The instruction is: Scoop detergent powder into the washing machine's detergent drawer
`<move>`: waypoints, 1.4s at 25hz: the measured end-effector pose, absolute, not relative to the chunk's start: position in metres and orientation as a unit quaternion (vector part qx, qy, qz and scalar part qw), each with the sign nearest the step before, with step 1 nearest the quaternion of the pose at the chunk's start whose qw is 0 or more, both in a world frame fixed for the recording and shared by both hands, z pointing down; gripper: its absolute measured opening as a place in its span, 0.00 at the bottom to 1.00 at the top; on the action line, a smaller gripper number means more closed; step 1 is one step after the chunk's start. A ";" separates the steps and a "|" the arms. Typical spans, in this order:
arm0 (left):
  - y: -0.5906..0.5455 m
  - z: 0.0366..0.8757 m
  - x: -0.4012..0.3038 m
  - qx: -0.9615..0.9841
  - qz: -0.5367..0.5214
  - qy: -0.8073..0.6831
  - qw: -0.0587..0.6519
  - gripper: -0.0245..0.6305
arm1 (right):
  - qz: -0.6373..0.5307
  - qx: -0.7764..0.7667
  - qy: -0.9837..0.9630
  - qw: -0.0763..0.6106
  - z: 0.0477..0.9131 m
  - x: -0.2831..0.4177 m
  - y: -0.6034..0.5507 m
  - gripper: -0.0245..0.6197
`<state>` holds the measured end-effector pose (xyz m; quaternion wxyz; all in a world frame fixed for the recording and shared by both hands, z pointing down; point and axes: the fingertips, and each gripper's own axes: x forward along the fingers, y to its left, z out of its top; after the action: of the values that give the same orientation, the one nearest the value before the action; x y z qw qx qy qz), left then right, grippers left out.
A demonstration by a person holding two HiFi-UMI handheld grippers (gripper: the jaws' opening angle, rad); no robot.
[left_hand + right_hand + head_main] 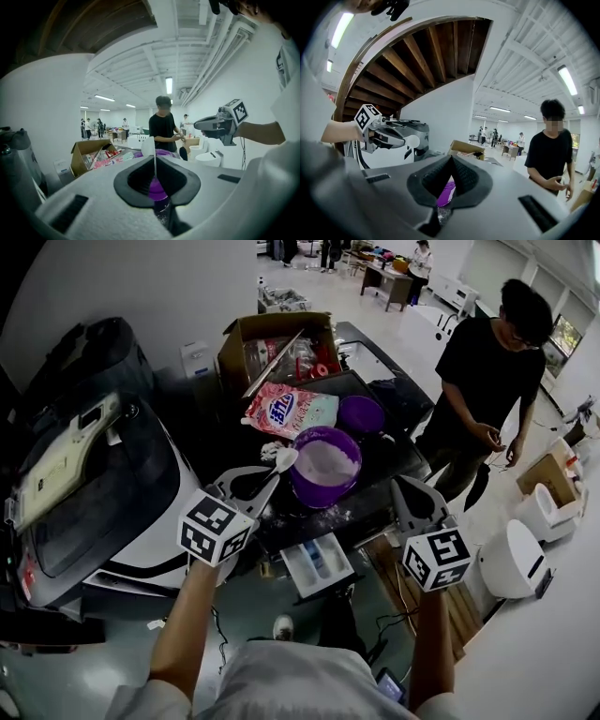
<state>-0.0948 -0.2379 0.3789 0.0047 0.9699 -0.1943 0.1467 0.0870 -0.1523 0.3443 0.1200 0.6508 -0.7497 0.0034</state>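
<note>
nearest the person, the white detergent drawer (pixel 323 570) stands pulled out below the edge of the dark tabletop (pixel 380 486). just above it, the left gripper (pixel 270 476) has its jaws pinching the thin handle of a white scoop (pixel 285 459). the scoop's bowl hovers at the near left rim of the purple tub (pixel 325 468). the right gripper (pixel 404 491) hangs to the tub's right, jaws pressed together on nothing. the tub is open and holds white powder, and some is spilt on the tabletop in front of it. behind it lie a purple lid (pixel 361 413) and a pink detergent bag (pixel 291 411), then a cardboard box (pixel 277 345). a person in black (pixel 487 371) stands farther off to the right.

the scoop looks like light, stiff plastic. it is best held low on the handle and kept level, since loose powder will slide off at any tilt. the tub may skid, so the free gripper could steady its rim.

count: one drawer, one scoop, one tub, one lid, one bag, one box, two grippers.
</note>
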 end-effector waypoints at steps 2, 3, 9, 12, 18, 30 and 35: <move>-0.244 0.386 -0.084 0.969 0.163 -0.184 0.013 0.06 | 0.009 0.642 -0.757 0.122 0.351 0.094 -0.166 0.03; -0.247 0.390 -0.079 0.968 0.173 -0.180 0.015 0.06 | 0.011 0.638 -0.760 0.124 0.354 0.098 -0.173 0.03; -0.261 0.403 -0.044 0.958 0.244 -0.151 0.022 0.06 | 0.029 0.607 -0.783 0.132 0.370 0.122 -0.215 0.03; -0.268 0.412 -0.028 0.950 0.285 -0.127 0.021 0.06 | 0.043 0.591 -0.795 0.131 0.384 0.131 -0.233 0.03; -0.276 0.439 0.005 0.920 0.383 -0.077 0.018 0.06 | 0.081 0.553 -0.818 0.134 0.412 0.145 -0.259 0.03; -0.279 0.482 0.028 0.845 0.534 0.006 0.031 0.06 | 0.107 0.505 -0.845 0.140 0.441 0.165 -0.290 0.03; -0.276 0.491 0.036 0.814 0.579 0.036 0.024 0.06 | 0.110 0.489 -0.854 0.139 0.443 0.166 -0.298 0.03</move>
<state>0.0363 -0.2760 0.4911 0.0241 0.8143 0.0359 0.5788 0.1662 -0.2981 0.4430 0.1390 0.4892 -0.8540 0.1099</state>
